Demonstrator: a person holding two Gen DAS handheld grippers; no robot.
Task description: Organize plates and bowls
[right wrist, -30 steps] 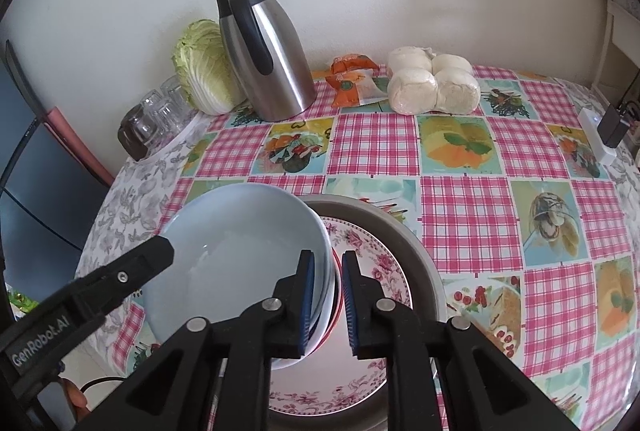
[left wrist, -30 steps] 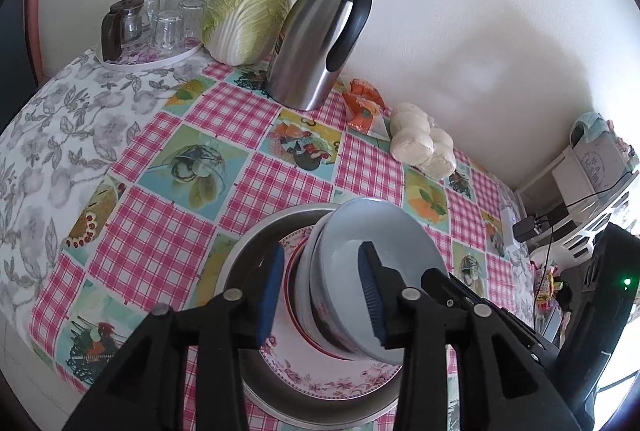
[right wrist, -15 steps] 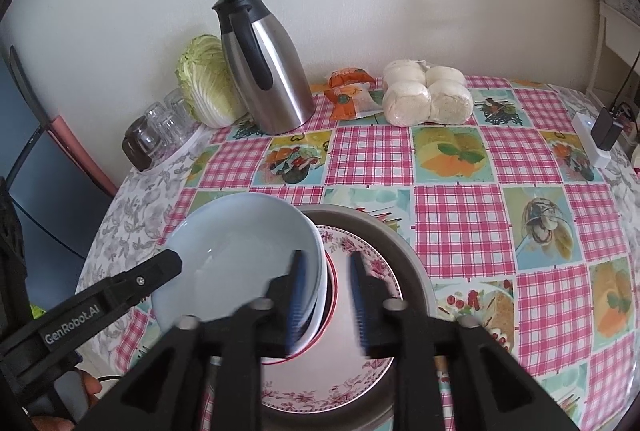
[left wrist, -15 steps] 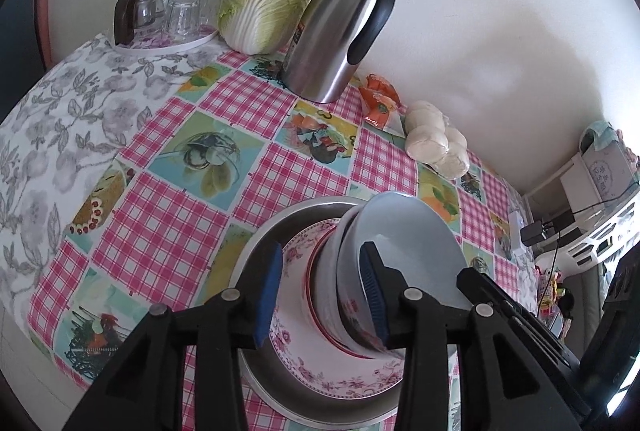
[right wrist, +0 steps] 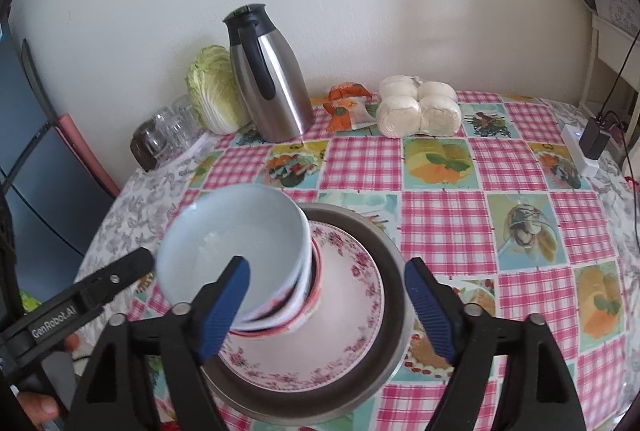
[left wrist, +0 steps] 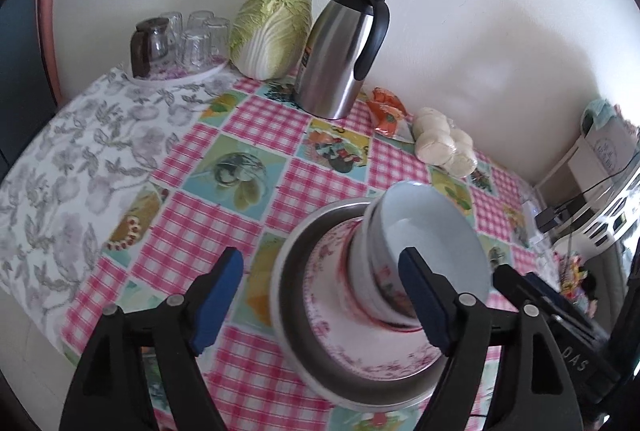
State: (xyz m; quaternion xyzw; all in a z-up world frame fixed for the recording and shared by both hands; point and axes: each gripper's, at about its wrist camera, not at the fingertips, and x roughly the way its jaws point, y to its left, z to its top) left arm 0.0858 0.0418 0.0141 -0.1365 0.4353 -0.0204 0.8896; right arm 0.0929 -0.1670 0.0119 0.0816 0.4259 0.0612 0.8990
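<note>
The left gripper (left wrist: 320,305) has its jaws opening wide, nothing pressed between the blue pads; its left pad hangs over the checked tabletop (left wrist: 256,123), its right pad sits in front of the bowl's rim. Between the jaws and just beyond them lies the stack: a metal pan (left wrist: 294,311) on the tabletop, a flowered plate (left wrist: 340,335) lying flat inside it, and on the plate a white bowl (left wrist: 432,243) nested in at least one other bowl. The bowls stand upright, mouth up, their axis vertical; the lean in each view looks like lens distortion.

The right gripper (right wrist: 328,301) also has its jaws opening, pads clear of everything. Its left pad sits before the bowl's near rim, its right pad before the pan's right edge, so the plate's bare right half shows between the jaws. The left gripper's black finger reaches in from the lower left beside the bowl, with a fingertip of the person's hand (right wrist: 38,405) at the frame's bottom corner.

Well beyond both sets of jaws, along the wall, stand upturned glasses (left wrist: 192,43), a cabbage (left wrist: 272,27), a steel jug (left wrist: 344,47), an orange packet (left wrist: 386,111) and wrapped buns (left wrist: 440,143).
</note>
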